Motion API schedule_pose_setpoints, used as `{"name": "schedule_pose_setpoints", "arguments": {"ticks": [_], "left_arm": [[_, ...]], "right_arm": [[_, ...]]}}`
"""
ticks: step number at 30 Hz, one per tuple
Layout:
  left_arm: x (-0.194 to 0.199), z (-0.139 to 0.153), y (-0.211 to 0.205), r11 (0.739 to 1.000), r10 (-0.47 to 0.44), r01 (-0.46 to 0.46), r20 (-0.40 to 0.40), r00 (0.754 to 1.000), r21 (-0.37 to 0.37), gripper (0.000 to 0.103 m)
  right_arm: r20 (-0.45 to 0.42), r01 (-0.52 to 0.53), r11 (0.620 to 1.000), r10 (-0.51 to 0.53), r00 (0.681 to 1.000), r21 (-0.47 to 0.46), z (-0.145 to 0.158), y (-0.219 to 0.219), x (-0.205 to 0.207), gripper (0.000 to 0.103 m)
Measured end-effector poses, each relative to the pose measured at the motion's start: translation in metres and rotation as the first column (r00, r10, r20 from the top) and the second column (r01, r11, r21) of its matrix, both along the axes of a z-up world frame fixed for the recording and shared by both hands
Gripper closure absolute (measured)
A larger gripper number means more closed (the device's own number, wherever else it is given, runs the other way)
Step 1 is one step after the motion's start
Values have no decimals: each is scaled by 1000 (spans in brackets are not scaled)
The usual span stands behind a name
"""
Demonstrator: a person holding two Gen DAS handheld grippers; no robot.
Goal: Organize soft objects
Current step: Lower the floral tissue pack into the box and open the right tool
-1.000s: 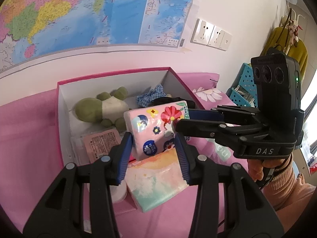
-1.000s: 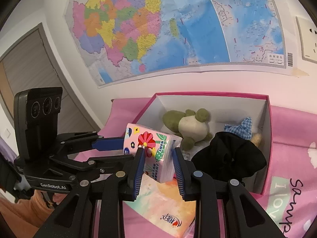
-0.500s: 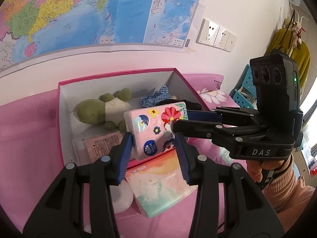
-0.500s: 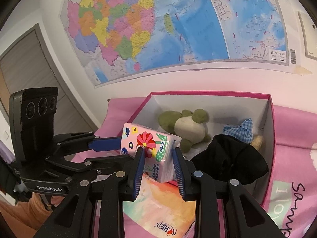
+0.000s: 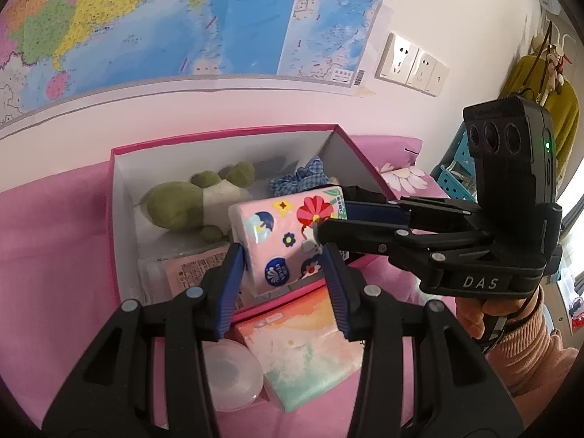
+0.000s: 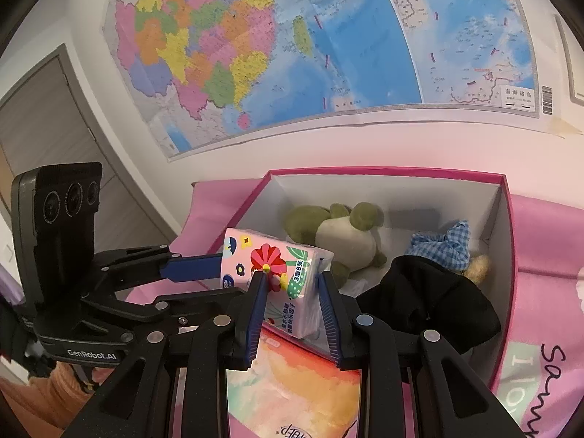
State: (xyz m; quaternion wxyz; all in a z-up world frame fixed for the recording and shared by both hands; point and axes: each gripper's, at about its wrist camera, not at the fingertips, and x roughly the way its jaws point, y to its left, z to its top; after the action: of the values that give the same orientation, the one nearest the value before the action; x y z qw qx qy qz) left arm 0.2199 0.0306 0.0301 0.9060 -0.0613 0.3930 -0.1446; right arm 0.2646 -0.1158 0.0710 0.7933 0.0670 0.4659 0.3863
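- Nearest the cameras, the left gripper (image 5: 283, 268) and the right gripper (image 6: 292, 295) both clamp the same small pink flower-printed tissue pack (image 5: 288, 237), one from each end; both pairs of blue pads press its soft wrapper.
- The pack hangs just above the near wall of the open pink cardboard box with white inside (image 5: 124, 197), over a flat pastel tissue packet (image 5: 306, 346) lying outside on the pink cloth (image 5: 54, 255).
- To finish this step well, I judge one gripper should let go first so the pack is not pulled or twisted between two grips, then the other can lower it into bare floor near the front of the box.
- Keep it clear of the green plush frog (image 6: 339, 233), the black fabric piece (image 6: 430, 303) and the blue gingham scrunchie (image 6: 445, 244) farther back.
- Both grippers slant downward toward the box, crossing at roughly a right angle; a hand in a peach knitted sleeve (image 5: 518, 350) holds the right one.
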Motion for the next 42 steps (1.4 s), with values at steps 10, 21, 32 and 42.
{"name": "schedule_pose_setpoints", "arguments": {"ticks": [10, 21, 32, 42], "left_arm": [[10, -7, 1, 1000, 11, -11, -23, 1000, 5, 57], [18, -16, 5, 1000, 20, -20, -53, 998, 6, 57], [23, -23, 7, 999, 31, -30, -76, 997, 11, 57], [21, -22, 14, 997, 82, -82, -56, 995, 15, 56]], "right_arm": [[-18, 4, 1000, -4, 1000, -15, -7, 4, 5, 74], [-45, 2, 999, -4, 999, -34, -16, 9, 9, 74], [-61, -11, 998, 7, 998, -56, -24, 14, 14, 74], [-44, 19, 995, -23, 999, -95, -27, 17, 12, 72]]}}
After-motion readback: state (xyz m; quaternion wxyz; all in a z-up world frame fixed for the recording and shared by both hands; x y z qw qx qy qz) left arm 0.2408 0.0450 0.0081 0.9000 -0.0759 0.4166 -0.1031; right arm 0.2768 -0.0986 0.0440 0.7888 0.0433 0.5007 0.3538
